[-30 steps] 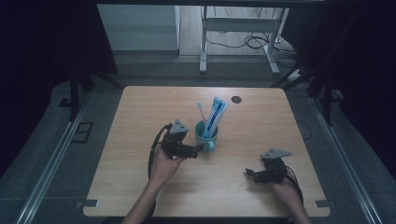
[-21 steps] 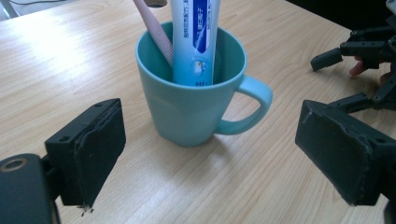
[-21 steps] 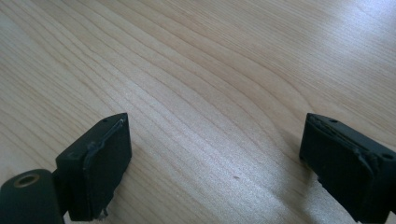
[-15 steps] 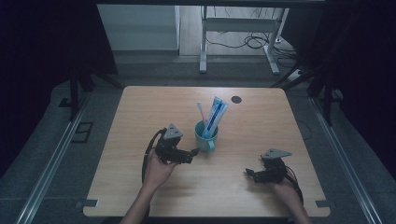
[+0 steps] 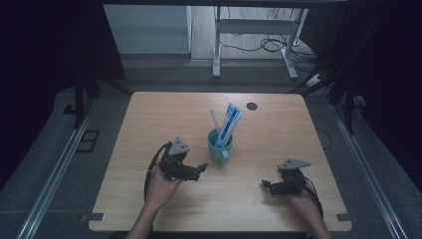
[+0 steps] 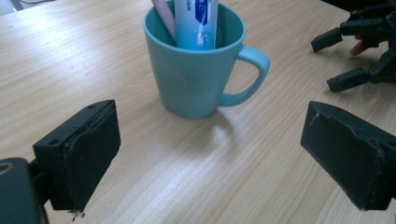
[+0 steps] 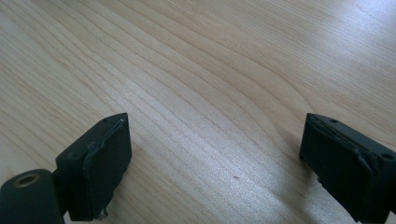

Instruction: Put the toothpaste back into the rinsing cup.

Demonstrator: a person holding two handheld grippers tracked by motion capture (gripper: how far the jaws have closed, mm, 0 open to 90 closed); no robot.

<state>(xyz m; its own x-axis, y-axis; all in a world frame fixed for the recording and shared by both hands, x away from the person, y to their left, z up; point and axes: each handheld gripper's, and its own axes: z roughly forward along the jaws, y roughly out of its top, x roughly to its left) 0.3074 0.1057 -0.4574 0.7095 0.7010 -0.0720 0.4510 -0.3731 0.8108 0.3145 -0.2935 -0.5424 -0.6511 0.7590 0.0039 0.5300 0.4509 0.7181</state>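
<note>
I am keeping my left fingers (image 6: pixel 210 158), just opened wide and empty, short of the mug (image 6: pixel 196 65) mid-worktop (image 5: pixel 278 129); my right fingers (image 7: pixel 215 163) are resting open, empty.

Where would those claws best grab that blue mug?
Probably the mug by its body, jaws either side below the rim, coming level from the left gripper, which faces it open. The handle sticks out sideways, and the toothpaste tube blocks the top.
</note>
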